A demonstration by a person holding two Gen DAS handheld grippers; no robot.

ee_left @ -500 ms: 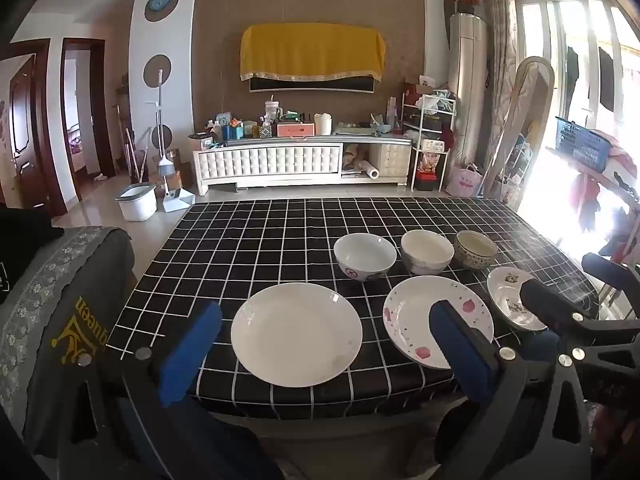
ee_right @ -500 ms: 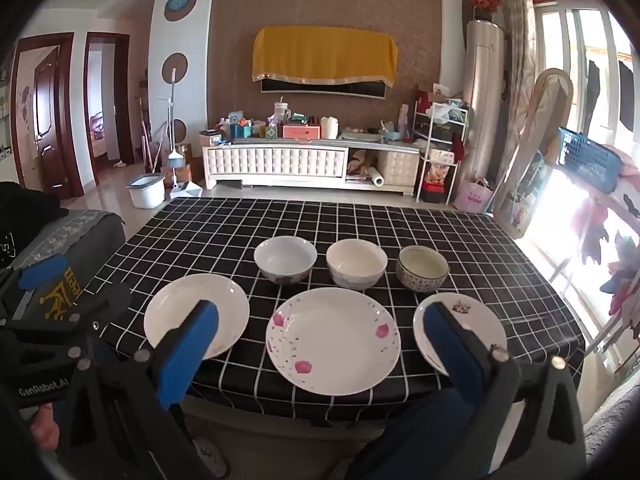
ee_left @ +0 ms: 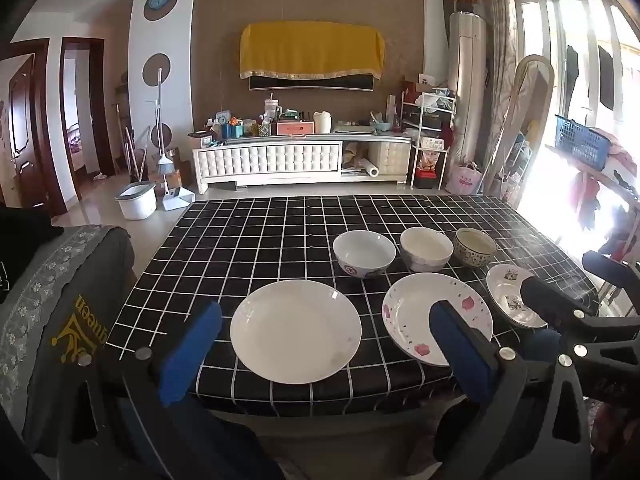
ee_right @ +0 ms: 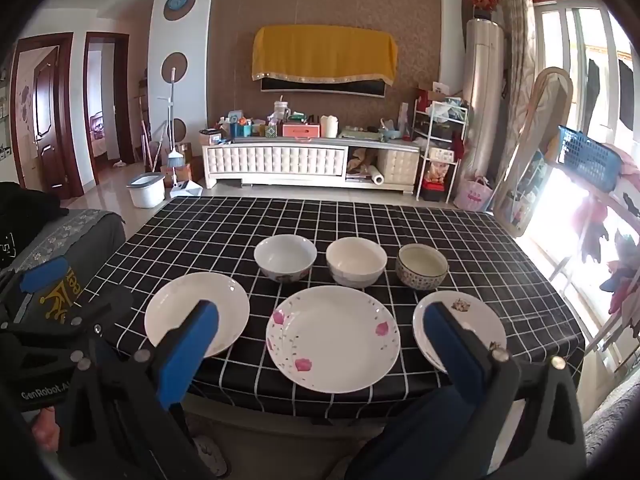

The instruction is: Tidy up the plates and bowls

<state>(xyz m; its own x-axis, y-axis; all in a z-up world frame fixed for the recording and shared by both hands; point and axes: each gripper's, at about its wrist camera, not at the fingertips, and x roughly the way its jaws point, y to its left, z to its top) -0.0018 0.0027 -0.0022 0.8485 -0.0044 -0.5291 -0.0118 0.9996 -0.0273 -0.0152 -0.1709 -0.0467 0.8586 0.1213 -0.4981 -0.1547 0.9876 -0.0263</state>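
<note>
Your left gripper (ee_left: 324, 344) hangs short of the near edge of the checked table (ee_left: 256, 240) with its blue pads spread wide and nothing between them; the plain white plate (ee_left: 295, 331) lies ahead, framed in the gap, untouched; the pink-flowered plate (ee_left: 416, 312) sits just right of it, partly behind your right-hand pad. Your right gripper (ee_right: 320, 352) is likewise spread wide and empty, apart from the dishes; the pink-flowered plate (ee_right: 333, 338) lies centred in its gap; the plain white plate (ee_right: 192, 308) sits behind its left pad and the small patterned plate (ee_right: 472, 320) behind its right pad. Behind the plates stand three bowls in a row, upright and apart: a white bowl (ee_right: 285, 258), a cream bowl (ee_right: 356, 262) and a dotted bowl (ee_right: 422, 272).
</note>
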